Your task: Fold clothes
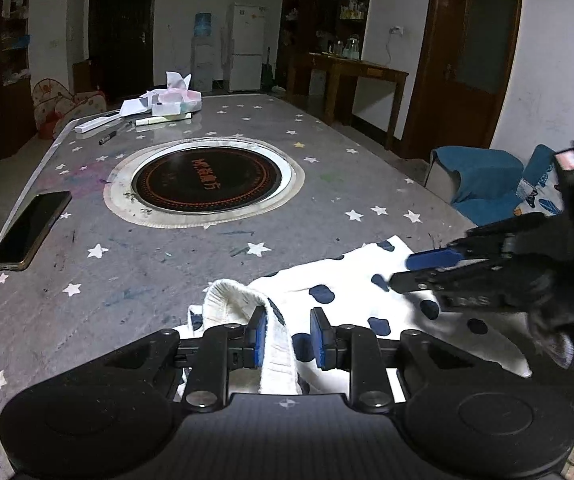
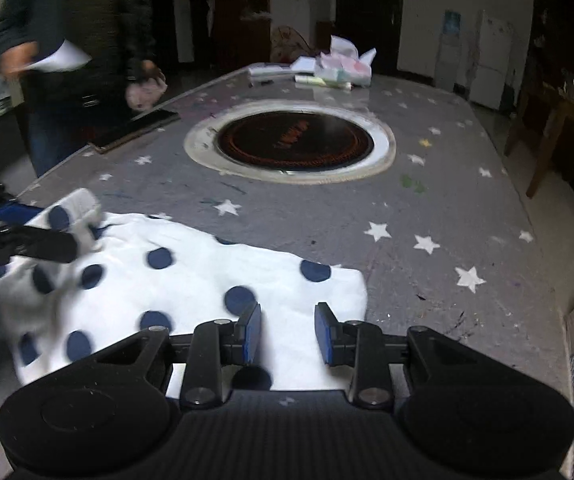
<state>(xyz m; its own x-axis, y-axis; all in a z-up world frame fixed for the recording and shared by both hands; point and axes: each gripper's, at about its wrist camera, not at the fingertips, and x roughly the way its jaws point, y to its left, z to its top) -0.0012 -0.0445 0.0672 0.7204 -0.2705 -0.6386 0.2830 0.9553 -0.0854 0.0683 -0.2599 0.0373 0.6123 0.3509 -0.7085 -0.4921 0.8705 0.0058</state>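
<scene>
White dotted garment (image 2: 207, 276) lies rumpled and unfolded on the table (image 1: 167, 264), its ribbed hem between the released fingers of the left gripper (image 1: 289, 338), its flat edge ahead of the released right gripper (image 2: 287, 334); folding has barely begun.

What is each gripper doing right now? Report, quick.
Left gripper: open, ribbed hem of the spotted garment between its fingers, not clamped.
Right gripper: open, over the garment, holding nothing.
</scene>
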